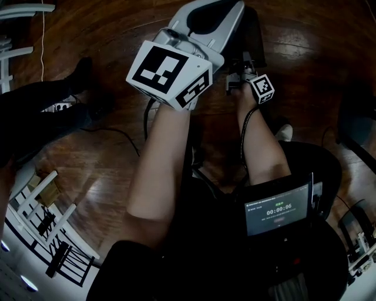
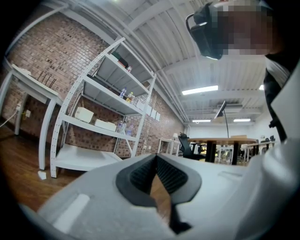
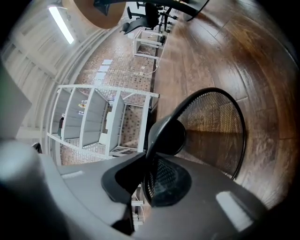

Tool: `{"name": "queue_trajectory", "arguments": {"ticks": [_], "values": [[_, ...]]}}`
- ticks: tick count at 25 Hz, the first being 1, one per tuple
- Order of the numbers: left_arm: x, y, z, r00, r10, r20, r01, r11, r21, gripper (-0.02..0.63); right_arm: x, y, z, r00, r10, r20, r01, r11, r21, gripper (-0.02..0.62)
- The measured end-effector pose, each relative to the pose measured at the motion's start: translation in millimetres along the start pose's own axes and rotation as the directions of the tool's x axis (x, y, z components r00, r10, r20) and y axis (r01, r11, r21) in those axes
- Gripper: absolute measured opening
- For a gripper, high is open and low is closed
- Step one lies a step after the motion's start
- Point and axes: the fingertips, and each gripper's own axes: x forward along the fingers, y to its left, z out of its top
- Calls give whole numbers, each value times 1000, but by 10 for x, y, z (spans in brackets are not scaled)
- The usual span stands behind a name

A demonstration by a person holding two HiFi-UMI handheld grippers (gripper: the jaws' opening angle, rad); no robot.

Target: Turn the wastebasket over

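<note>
The wastebasket is black wire mesh with a round rim and lies tilted over the wooden floor. My right gripper is shut on its rim, and the mesh wall runs between the two pads. In the head view the right gripper reaches forward and low to a dark shape, the wastebasket, which the left gripper mostly hides. My left gripper is held higher, close to the camera. In its own view the left gripper points level into the room, with its pads meeting at the tips and nothing between them.
A white shelf rack stands against the brick wall, and a white rack is at the lower left. Someone's dark legs and floor cables are at the left. Tables and office chairs stand farther off. A lit screen sits at my waist.
</note>
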Motion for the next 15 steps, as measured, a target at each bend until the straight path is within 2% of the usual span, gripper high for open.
{"name": "queue_trajectory", "arguments": {"ticks": [2, 5, 10, 12, 15], "values": [[-4, -5, 11, 1000, 1, 2, -1, 1000, 1, 2, -5, 48, -9, 1000, -2, -11, 2, 1000, 4, 20], [-17, 1, 25, 1000, 1, 3, -1, 1000, 4, 2, 24, 190, 10, 998, 1, -58, -7, 995, -103, 18], [-31, -5, -11, 1000, -4, 7, 4, 1000, 14, 2, 103, 343, 200, 989, -39, -143, 7, 975, -220, 21], [-29, -12, -12, 1000, -13, 23, 12, 1000, 22, 2, 143, 452, 270, 975, -68, -210, -3, 947, -321, 21], [-45, -7, 6, 999, -11, 33, 10, 1000, 21, 2, 218, 626, 398, 937, -133, -323, -46, 870, -491, 18]]}}
